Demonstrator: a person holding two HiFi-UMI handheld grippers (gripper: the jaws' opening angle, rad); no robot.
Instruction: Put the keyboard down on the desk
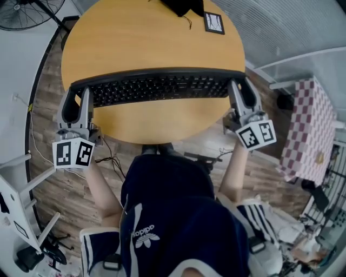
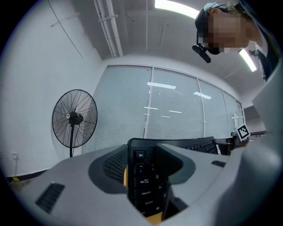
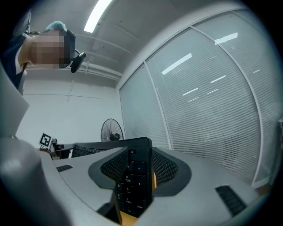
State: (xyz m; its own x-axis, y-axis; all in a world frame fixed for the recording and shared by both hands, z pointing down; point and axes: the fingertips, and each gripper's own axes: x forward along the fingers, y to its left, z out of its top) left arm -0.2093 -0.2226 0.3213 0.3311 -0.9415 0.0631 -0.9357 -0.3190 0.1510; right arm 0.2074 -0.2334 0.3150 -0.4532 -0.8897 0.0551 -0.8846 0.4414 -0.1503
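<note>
The keyboard (image 1: 157,87) spans the round tabletop (image 1: 146,38) toward its 6 o'clock edge, the left claw (image 1: 79,97) clamped on its 9 o'clock end, the right claw (image 1: 239,93) on its 3 o'clock end.

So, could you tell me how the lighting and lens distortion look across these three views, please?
Head view: even light and sharp, though the wide lens bows the keyboard into an arc across the desk. Left gripper view: the ceiling light reflects as bright streaks in the glass wall. Right gripper view: heavy curvature bends that wall's frames, and the corners go dark.
</note>
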